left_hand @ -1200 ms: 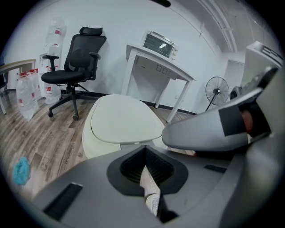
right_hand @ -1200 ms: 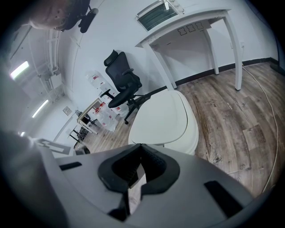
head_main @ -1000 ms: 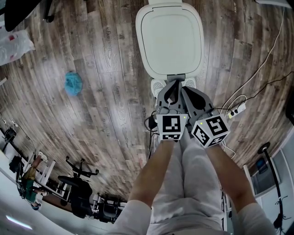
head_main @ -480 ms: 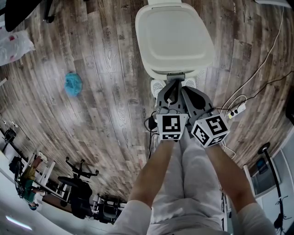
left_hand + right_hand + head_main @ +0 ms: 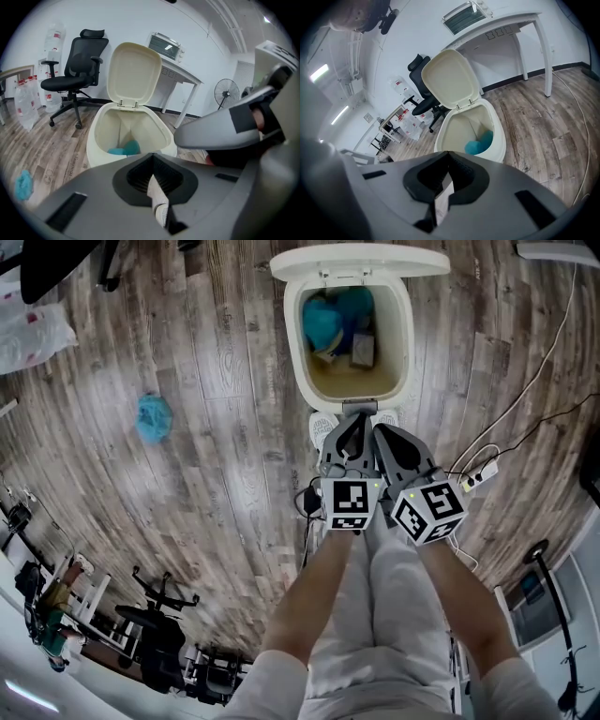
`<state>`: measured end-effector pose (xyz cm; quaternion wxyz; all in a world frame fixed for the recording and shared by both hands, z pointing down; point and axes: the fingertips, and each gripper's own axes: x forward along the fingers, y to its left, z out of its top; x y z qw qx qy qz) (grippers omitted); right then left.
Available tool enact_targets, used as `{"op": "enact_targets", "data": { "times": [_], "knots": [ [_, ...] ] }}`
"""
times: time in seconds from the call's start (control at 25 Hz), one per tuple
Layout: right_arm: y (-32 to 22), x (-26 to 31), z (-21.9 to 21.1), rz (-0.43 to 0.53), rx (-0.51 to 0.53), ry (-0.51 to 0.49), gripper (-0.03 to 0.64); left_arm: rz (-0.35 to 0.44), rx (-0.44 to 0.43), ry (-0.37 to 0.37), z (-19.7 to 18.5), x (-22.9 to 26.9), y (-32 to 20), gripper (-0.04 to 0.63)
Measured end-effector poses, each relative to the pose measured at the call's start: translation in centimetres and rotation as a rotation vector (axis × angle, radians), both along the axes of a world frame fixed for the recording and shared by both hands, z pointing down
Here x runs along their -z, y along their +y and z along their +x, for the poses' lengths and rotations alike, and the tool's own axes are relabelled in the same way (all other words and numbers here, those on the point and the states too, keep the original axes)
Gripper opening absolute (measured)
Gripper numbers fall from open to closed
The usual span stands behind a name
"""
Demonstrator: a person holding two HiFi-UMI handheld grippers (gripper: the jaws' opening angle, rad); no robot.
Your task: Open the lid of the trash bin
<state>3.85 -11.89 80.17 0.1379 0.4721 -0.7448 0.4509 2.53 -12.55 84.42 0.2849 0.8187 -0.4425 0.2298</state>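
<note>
The cream trash bin (image 5: pixel 292 343) stands on the wood floor in front of my feet, its lid (image 5: pixel 359 262) swung up and back. Inside lie blue crumpled waste (image 5: pixel 323 322) and other scraps. My left gripper (image 5: pixel 352 420) and right gripper (image 5: pixel 382 431) hang side by side just before the bin's near rim, above its pedal (image 5: pixel 359 407), both shut on nothing. In the left gripper view the bin (image 5: pixel 98 140) gapes under its raised lid (image 5: pixel 133 72) beyond the gripper (image 5: pixel 152 157). The right gripper view has the lid (image 5: pixel 452 79) upright over the bin (image 5: pixel 499 136) past the gripper (image 5: pixel 449 154).
A blue crumpled wad (image 5: pixel 153 416) lies on the floor to the left. A power strip (image 5: pixel 478 470) with cables sits at the right. An office chair (image 5: pixel 75 70), a white desk (image 5: pixel 183 79) and a fan (image 5: pixel 225 93) stand behind the bin. Exercise gear (image 5: pixel 159 615) is at the lower left.
The bin's lid went from flat shut to tilting, then swung fully up, baring the waste inside. Both grippers stayed almost where they were.
</note>
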Motion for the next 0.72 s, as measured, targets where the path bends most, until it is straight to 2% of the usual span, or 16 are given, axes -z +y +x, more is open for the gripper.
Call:
{"op": "enact_targets", "data": {
  "times": [0.16, 0.28, 0.52, 0.72],
  "knots": [
    [-0.9, 2.8, 1.3, 0.031, -0.015, 0.019, 0.017, 0.063, 0.014, 0.005, -1.2, 3.3, -1.5, -0.002],
    [-2.0, 6.7, 3.0, 0.067, -0.048, 0.035, 0.016, 0.135, 0.011, 0.006, -2.3, 8.5, -3.1, -0.002],
    [-5.9, 18.7, 7.1, 0.207, -0.110, 0.071, 0.016, 0.289, 0.065, 0.057, -5.1, 24.1, -7.1, -0.002],
    [-8.6, 32.4, 9.1, 0.378, -0.169, 0.080, 0.016, 0.406, 0.068, 0.085, -6.7, 38.0, -7.4, -0.002]
  ]
}}
